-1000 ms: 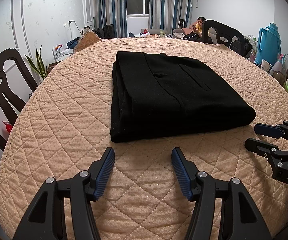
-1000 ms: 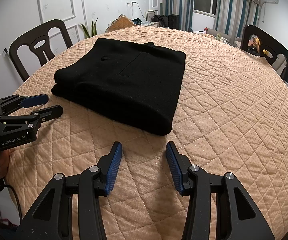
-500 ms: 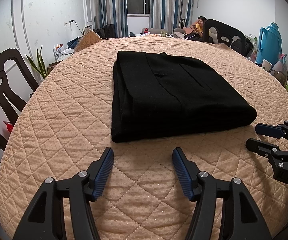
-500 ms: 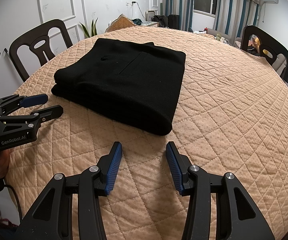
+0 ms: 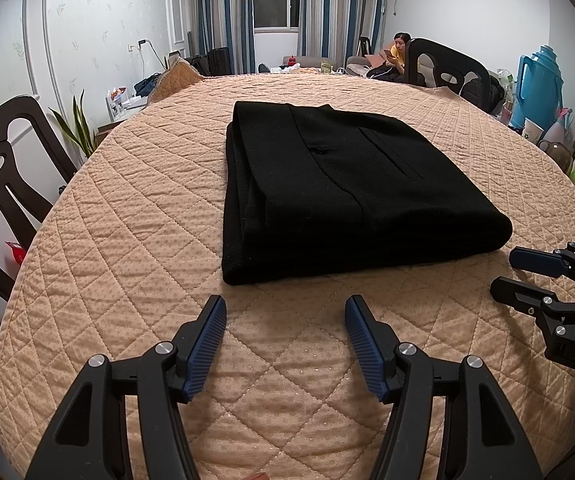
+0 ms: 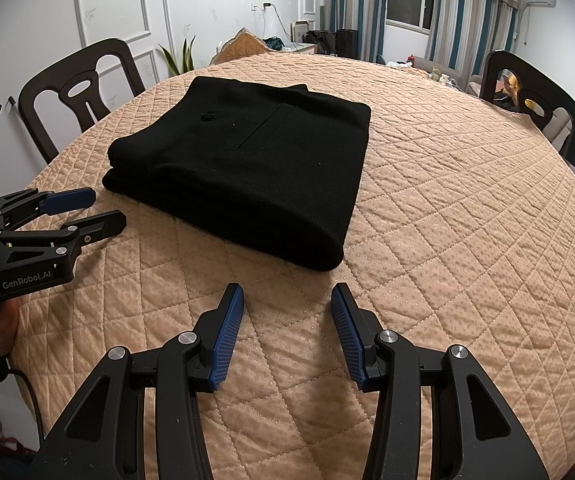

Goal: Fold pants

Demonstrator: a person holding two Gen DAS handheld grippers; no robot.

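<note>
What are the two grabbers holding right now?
Nothing. The left gripper and right gripper are both open over the quilt, short of the folded pants.

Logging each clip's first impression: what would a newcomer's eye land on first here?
The black pants folded into a thick rectangle stand out, lying mid-table on the peach quilted table cover. Next come the two black grippers with blue ribbed pads: the left gripper and right gripper sit open and empty just short of the pants' near edge.
</note>
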